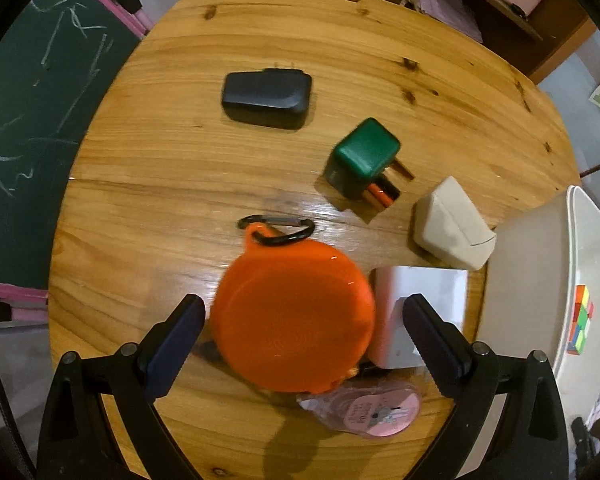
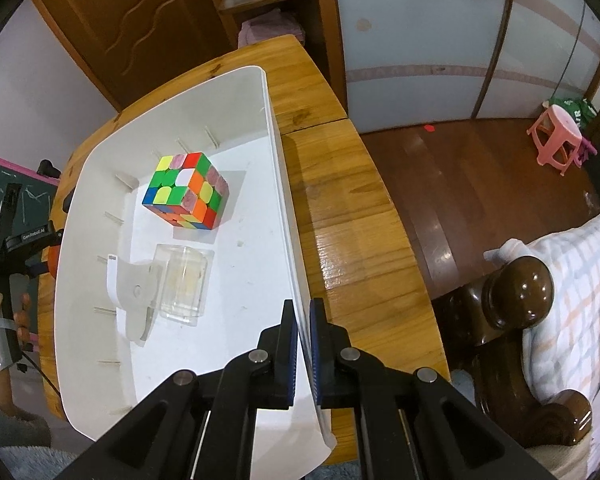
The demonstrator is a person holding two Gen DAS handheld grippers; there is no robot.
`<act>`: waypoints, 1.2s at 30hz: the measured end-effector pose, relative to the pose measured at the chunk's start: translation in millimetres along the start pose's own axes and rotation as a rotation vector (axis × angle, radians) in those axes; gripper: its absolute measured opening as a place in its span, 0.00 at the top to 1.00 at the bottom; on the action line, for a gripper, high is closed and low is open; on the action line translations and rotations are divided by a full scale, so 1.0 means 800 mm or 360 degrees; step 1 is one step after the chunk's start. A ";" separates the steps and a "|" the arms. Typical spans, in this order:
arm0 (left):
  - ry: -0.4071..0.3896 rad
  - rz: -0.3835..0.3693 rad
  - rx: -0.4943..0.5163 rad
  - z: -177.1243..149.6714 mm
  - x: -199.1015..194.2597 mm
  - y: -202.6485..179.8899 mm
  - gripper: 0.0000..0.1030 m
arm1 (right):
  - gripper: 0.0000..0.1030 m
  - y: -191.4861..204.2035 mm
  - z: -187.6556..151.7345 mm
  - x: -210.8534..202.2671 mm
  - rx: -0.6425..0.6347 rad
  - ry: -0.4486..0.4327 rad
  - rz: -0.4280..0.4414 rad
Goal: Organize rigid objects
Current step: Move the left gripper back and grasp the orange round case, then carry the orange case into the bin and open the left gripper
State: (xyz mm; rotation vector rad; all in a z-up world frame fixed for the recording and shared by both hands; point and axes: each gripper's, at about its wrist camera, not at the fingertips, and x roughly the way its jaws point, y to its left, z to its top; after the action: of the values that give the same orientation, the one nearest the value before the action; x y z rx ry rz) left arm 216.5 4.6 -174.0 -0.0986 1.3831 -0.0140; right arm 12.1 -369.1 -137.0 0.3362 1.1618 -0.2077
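In the left wrist view my left gripper [image 1: 302, 344] is open, its fingers on either side of an orange round case [image 1: 294, 316] with a black carabiner [image 1: 278, 229] on the wooden table [image 1: 172, 184]. A black case [image 1: 266, 98], a green sharpener box [image 1: 364, 160], a beige pouch [image 1: 452, 226], a white box [image 1: 424, 300] and a pink tape roll [image 1: 376, 412] lie around it. In the right wrist view my right gripper [image 2: 305, 344] is shut on the near wall of the white bin [image 2: 288, 216]. Inside are a Rubik's cube [image 2: 186, 190], a clear plastic box [image 2: 182, 284] and a white clip [image 2: 134, 296].
The bin [image 1: 540, 264] stands at the table's right edge in the left wrist view. A green chalkboard [image 1: 32, 92] stands left of the table. To the right of the table are a wooden floor, a pink stool [image 2: 556, 138] and a sofa arm [image 2: 516, 292].
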 end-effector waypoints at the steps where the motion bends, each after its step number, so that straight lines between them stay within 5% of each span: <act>1: -0.0005 0.0031 -0.0016 -0.003 -0.001 0.006 0.04 | 0.94 0.000 0.000 0.000 -0.0006 -0.0002 0.0002; 11: 0.0093 0.0111 -0.0081 -0.016 0.029 0.020 0.11 | 0.95 0.005 -0.004 0.003 -0.0089 0.0007 -0.0031; 14: 0.0047 0.0130 -0.0053 -0.015 0.028 0.014 0.20 | 0.95 0.003 -0.008 0.004 -0.0089 0.0029 -0.0037; 23: -0.0006 0.0171 -0.0071 -0.025 0.027 0.027 0.21 | 0.95 0.010 -0.010 0.003 -0.0122 0.0025 -0.0108; 29: -0.0075 0.0181 -0.0072 -0.036 -0.001 0.041 0.21 | 0.95 0.009 -0.012 0.002 -0.0113 0.0005 -0.0094; 36: -0.0172 0.0054 -0.0002 -0.049 -0.059 0.022 0.21 | 0.95 0.003 -0.010 0.002 -0.0052 0.0018 -0.0059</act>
State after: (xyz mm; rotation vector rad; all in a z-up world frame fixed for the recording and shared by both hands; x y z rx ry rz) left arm 168.4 22.7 -136.0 -0.0755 1.2764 0.0202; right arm 6.6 -363.5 -141.0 0.2877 1.1822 -0.2195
